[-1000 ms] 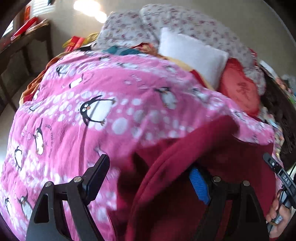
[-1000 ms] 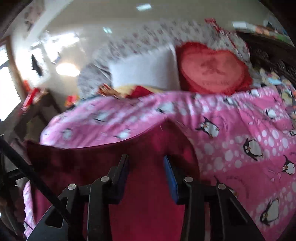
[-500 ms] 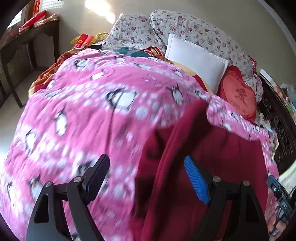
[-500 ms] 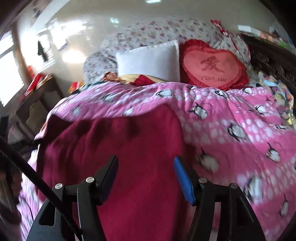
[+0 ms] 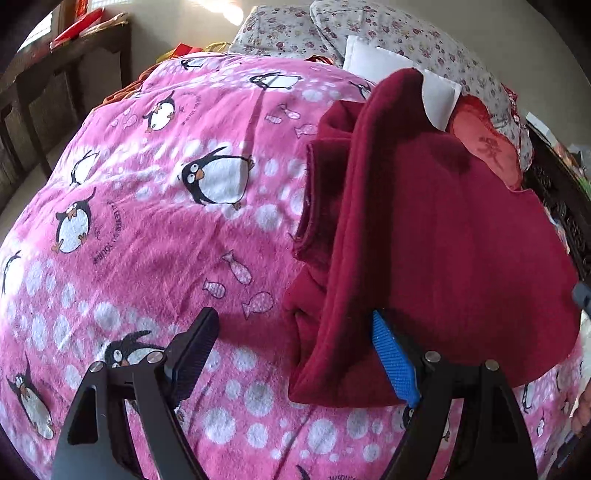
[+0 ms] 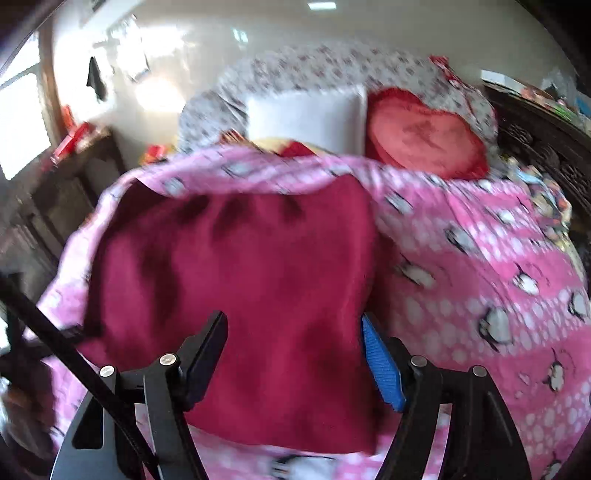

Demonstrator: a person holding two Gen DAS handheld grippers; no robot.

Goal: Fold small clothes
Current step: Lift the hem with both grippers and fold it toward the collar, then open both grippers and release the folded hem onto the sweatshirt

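a home bedroom: a bed (image 5: pixel 155 229) under a pink penguin blanket, floral pillows (image 5: pixel 295 29) and a heart cushion (image 6: pixel 424 136).

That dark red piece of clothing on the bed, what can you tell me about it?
The dark red garment looks like soft, fleecy knit. It lies on the pink penguin blanket, folded over itself, with a loose sleeve-like flap bunched along its left edge. Its top corner rises in front of the white pillow. Neither gripper grips it; the right gripper's jaws are opening above it.
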